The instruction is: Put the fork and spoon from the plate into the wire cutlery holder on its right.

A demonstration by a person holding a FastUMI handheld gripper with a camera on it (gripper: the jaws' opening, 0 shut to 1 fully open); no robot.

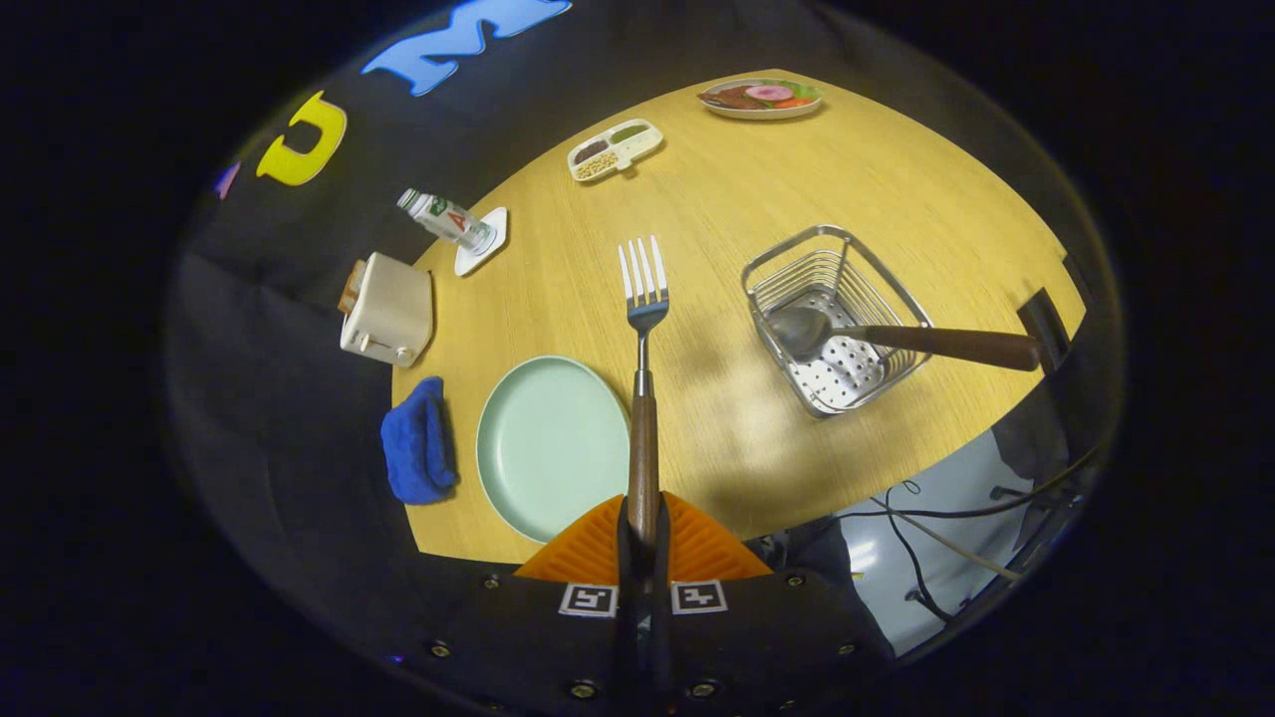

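Wooden table (757, 199): spoon (896, 339) in wire holder (837, 319), plate (548, 448) bare, gripper (643, 528) clamping fork (643, 349).

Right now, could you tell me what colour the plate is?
The plate is pale mint green, clearest in the gripper view, left of the gripper holding the fork.

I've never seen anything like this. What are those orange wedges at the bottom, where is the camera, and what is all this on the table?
The camera rides on a hand-held gripper and looks forward along its two orange fingers. Both fingers press on the wooden handle of a fork, held up over the wooden table with its tines pointing away. Beneath it sits a pale green plate. To its right is a wire cutlery holder with a spoon already in it, handle sticking out over the rim. Around them: a blue cloth, a toaster, a bottle, a divided dish and a plate of food.
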